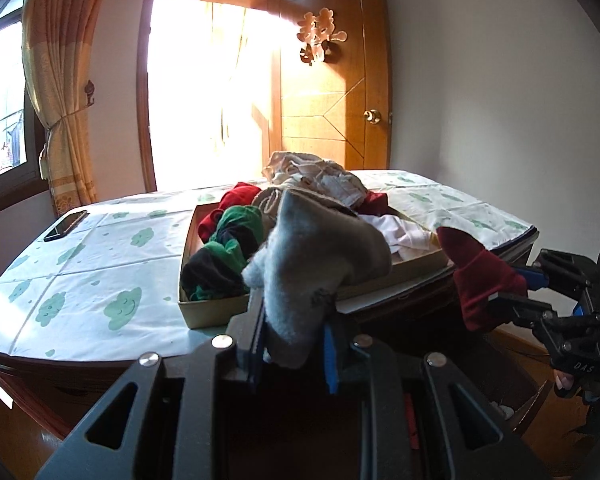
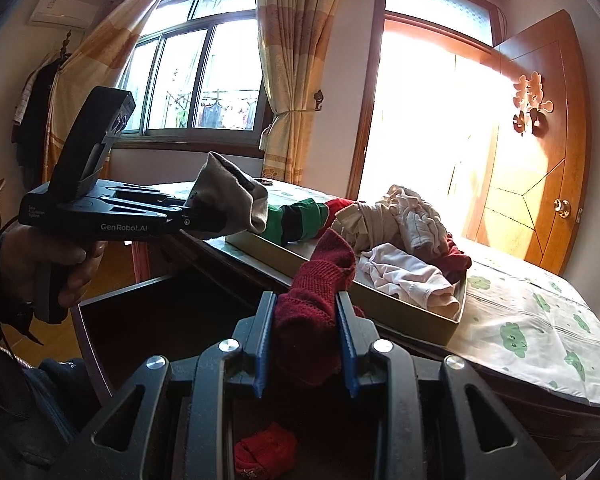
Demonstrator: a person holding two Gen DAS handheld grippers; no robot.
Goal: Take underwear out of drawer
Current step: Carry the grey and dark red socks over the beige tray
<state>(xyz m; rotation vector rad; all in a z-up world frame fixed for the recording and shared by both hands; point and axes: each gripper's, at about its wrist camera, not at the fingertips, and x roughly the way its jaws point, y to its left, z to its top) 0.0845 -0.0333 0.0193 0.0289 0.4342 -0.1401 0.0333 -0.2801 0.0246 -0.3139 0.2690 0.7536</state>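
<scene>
My left gripper (image 1: 294, 344) is shut on a grey garment (image 1: 320, 256), held just in front of the cardboard box (image 1: 212, 312); it also shows in the right wrist view (image 2: 192, 210) with the grey garment (image 2: 232, 192). My right gripper (image 2: 306, 344) is shut on a dark red knitted garment (image 2: 316, 296), held above the open drawer (image 2: 148, 320); it also shows in the left wrist view (image 1: 496, 292) with the red garment (image 1: 480, 280). A red piece (image 2: 264, 456) lies down in the drawer.
The cardboard box (image 2: 420, 324) on the clothed cabinet top (image 1: 100, 264) holds a heap of green-black, red, beige and pink clothes (image 1: 312, 188). A phone (image 1: 66, 225) lies at the far left. A wooden door (image 1: 332, 92) stands behind.
</scene>
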